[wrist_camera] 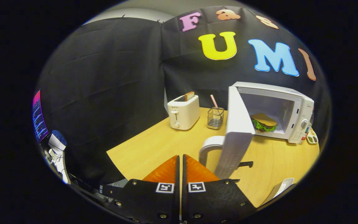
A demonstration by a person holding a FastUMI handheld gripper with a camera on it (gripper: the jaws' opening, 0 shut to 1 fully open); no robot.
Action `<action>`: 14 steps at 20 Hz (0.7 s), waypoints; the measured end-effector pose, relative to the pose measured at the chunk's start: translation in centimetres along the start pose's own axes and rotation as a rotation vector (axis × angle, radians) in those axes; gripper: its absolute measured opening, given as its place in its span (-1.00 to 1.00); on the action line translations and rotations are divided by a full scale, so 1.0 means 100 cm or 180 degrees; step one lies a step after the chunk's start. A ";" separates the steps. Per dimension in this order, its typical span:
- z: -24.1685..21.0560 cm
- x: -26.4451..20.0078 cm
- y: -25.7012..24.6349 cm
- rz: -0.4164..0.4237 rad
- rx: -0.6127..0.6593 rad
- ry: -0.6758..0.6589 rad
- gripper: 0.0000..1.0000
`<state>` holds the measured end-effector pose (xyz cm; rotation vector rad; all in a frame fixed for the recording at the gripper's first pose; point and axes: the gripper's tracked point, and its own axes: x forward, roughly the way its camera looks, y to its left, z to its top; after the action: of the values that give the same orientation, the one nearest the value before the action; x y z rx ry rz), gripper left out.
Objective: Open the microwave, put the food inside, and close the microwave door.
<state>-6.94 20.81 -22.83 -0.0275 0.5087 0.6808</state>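
A white microwave (294, 109) stands on the wooden table (154, 146) ahead and to the right of my fingers. Its door (236, 133) is swung wide open toward me, with the curved white handle (208, 147) on its near side. Inside the cavity lies the food, a sandwich (263, 122) with green lettuce. My gripper (180, 161) is shut with nothing between its fingers. It sits just left of the door handle, close to it; whether they touch I cannot tell.
A white toaster (183, 112) with a slice in its slot stands at the back of the table. Beside it is a wire holder (215, 118) with a pink stick. A small paint palette (311, 137) lies right of the microwave. A white object (280, 188) sits at the table's near right edge.
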 end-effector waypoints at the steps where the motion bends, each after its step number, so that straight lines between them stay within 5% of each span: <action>1: -0.001 0.003 -0.004 0.0041 0.0093 0.0020 -0.95; 14: 0.008 -0.031 -0.118 -0.0449 0.0312 0.0022 -0.99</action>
<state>-1.48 9.92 -22.34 0.0261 0.5409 0.5174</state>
